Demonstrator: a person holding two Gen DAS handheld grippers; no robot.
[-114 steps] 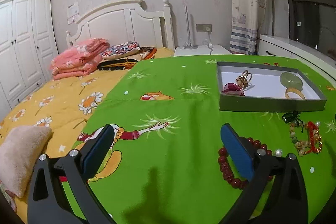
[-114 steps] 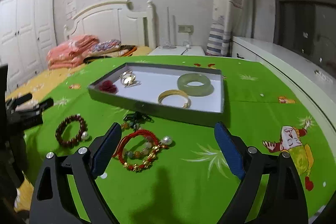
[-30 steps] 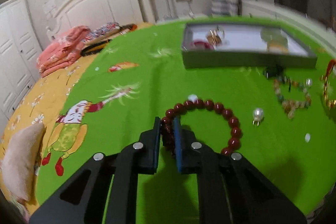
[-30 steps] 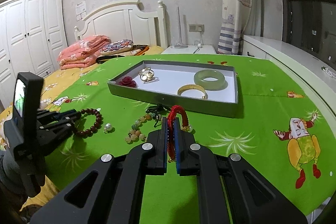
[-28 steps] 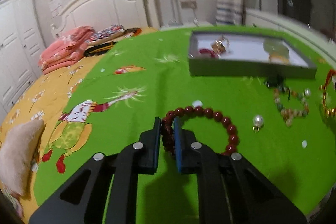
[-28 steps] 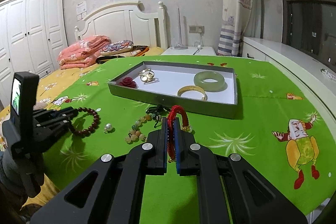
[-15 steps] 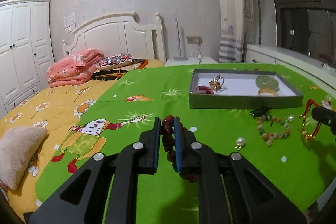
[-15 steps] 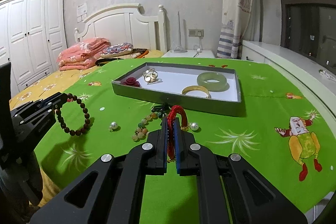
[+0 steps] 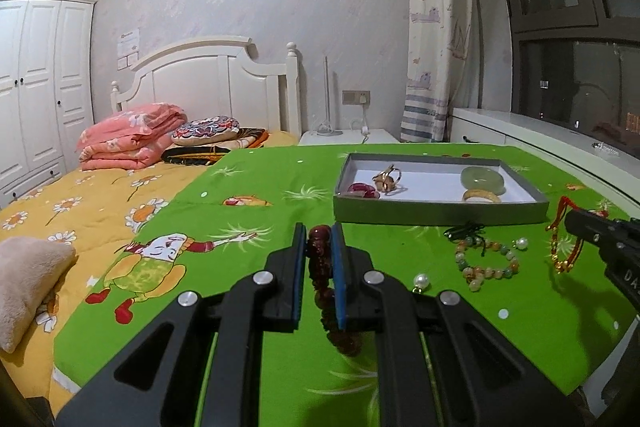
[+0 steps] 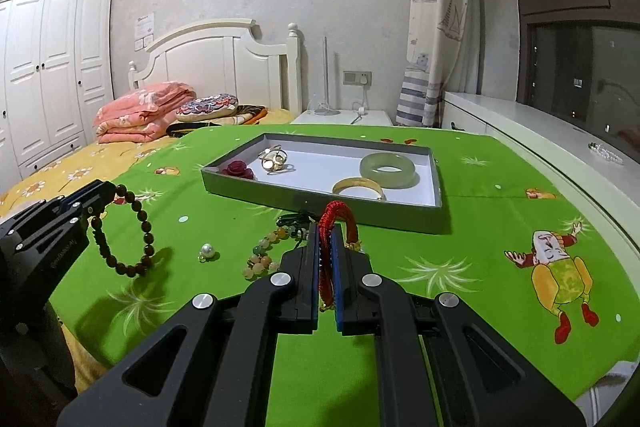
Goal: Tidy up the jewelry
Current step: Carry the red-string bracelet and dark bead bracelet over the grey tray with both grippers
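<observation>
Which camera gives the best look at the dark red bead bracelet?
The right wrist view: the dark red bead bracelet hangs as a full open loop from the left gripper, seen side-on. In the left wrist view the bracelet is edge-on, mostly hidden between that gripper's own fingers.

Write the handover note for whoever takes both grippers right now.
Left gripper: shut on the dark red bead bracelet, lifted off the bed.
Right gripper: shut on the red cord bracelet, also lifted.
Grey tray: holds the jade bangle, gold bangle, gold rings, red flower piece.
Left: both held bracelets, plus the pastel bead bracelet and loose pearl on the green cover.
</observation>
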